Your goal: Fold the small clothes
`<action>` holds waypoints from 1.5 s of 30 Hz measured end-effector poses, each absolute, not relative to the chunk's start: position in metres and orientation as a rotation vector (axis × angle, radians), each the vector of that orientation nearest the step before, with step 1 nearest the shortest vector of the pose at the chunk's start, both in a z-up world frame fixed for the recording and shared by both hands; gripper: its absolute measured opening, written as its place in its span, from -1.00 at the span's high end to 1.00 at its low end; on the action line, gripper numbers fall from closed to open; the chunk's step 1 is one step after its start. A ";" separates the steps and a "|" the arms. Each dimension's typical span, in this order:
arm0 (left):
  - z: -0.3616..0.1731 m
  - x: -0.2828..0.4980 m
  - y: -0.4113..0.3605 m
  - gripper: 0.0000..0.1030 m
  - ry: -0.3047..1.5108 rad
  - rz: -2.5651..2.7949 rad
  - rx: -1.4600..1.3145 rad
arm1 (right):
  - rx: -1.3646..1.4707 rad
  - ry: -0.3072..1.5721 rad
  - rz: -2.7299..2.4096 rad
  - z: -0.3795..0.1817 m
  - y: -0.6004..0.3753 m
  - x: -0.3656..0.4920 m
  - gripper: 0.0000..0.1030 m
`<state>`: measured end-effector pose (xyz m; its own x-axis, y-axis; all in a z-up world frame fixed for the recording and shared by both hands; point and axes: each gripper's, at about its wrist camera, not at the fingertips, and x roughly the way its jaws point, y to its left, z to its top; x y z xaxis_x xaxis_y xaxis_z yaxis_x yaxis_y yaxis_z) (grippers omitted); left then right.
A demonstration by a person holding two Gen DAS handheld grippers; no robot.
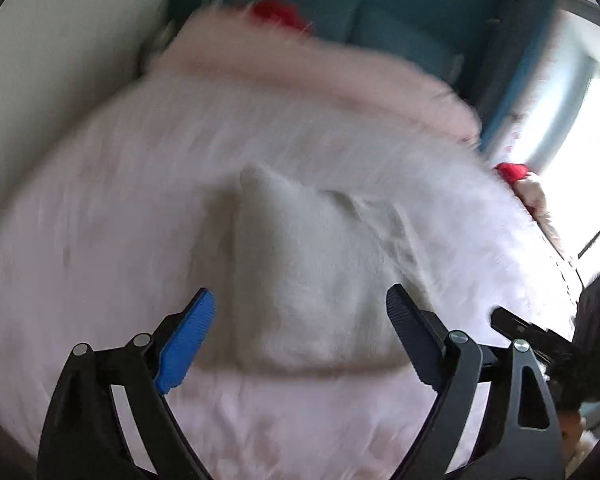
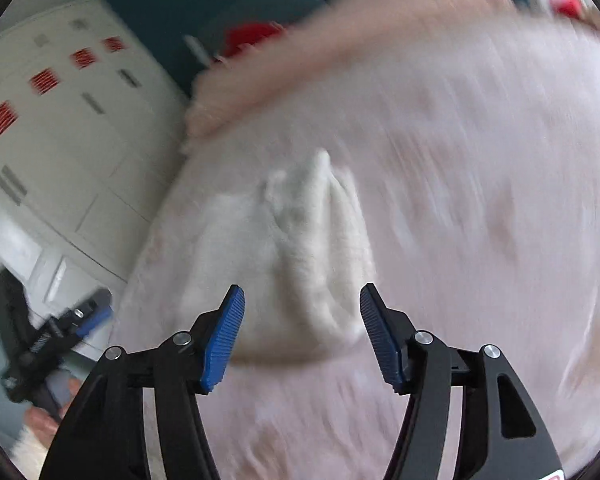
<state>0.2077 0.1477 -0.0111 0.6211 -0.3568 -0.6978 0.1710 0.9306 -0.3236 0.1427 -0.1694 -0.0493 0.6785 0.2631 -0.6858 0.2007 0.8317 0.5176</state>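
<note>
- Nearest, the left gripper (image 1: pixel 300 336) is hovering with its jaws standing wide apart and nothing between them; the right gripper (image 2: pixel 302 336) is hanging likewise, jaws apart and empty.
- Just beyond both, a small white garment (image 1: pixel 312 276) is lying on the pink bed sheet (image 1: pixel 100 240), not touched by either tool; it is showing as a compact, partly folded shape with a ridge still bunching up at its far end (image 2: pixel 320 184).
- Progress, as a judgement: folding is looking begun but not finished, with the raised far part still needing flattening or another fold.
- Around the garment, the sheet is offering open room on every side; blur is hiding finer creases.
- Farther off, a pale pink blanket (image 1: pixel 320 68) is bounding the far edge of the sheet.
- To the side, the bed edge is dropping beside white drawers (image 2: pixel 72 128); a bright window (image 1: pixel 580 128) is sitting on the opposite side.
- Farthest, something red (image 1: pixel 280 14) is lying past the blanket, too blurred to name.
</note>
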 end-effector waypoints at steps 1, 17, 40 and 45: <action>-0.022 0.204 0.157 -0.65 0.859 -0.305 -0.280 | 0.634 0.849 0.033 -0.060 -0.174 0.135 -0.16; -0.069 0.255 0.131 0.24 1.038 -0.341 -0.353 | 0.691 0.914 0.135 -0.061 -0.158 0.226 0.51; -0.036 0.220 0.098 -0.02 0.990 -0.165 0.019 | 0.225 1.083 0.049 -0.078 -0.089 0.258 1.00; -0.036 0.221 0.104 -0.02 0.994 -0.152 0.026 | 0.293 0.988 0.073 -0.025 -0.084 0.230 1.00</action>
<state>0.2207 0.1039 -0.0361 0.5361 -0.1153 -0.8363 0.1392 0.9891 -0.0471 0.2299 -0.0839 -0.0250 0.5510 0.1934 -0.8118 0.0715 0.9583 0.2768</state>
